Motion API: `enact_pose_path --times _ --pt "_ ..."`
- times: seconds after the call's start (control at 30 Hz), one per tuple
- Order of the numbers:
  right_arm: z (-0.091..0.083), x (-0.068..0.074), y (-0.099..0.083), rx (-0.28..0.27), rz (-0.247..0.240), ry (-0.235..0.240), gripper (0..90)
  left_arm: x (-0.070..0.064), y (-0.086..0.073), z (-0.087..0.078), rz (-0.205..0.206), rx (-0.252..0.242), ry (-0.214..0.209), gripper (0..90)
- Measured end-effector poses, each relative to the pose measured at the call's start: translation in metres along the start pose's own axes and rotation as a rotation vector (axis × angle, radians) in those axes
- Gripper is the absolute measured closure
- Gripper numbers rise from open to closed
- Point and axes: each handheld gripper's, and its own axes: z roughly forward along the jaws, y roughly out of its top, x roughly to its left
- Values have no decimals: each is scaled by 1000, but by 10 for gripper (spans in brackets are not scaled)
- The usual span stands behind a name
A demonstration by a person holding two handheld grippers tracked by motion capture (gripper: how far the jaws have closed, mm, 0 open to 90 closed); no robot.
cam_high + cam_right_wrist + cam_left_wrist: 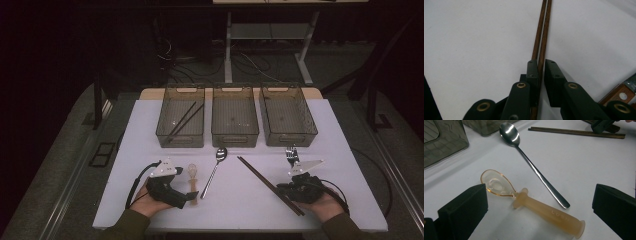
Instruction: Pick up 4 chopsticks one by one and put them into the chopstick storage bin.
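While the left gripper (539, 202) gapes around the amber spoon (534, 207), right gripper (541, 75) seemingly clamped on chopsticks (543, 32).

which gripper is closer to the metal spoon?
Left. The left gripper sits open around the amber plastic spoon, right beside the metal spoon. The right gripper is farther off, closed on the chopsticks on the spoon's other side.

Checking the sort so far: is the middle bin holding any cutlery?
No, the middle bin shows a bare mesh floor, while the left bin holds chopsticks.
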Motion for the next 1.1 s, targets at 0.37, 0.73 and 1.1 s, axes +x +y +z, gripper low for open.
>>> enact_pose_path --times 0.37,0.73,1.1 --pt "3 0 -1 6 12 -18 820 0 0 0 2 2 -1 0" --pt "3 0 -1 8 53 -25 837 -1 0 0 1 1 0 0" --pt "0 1 2 -22 63 -24 839 0 0 0 3 1 0 0"
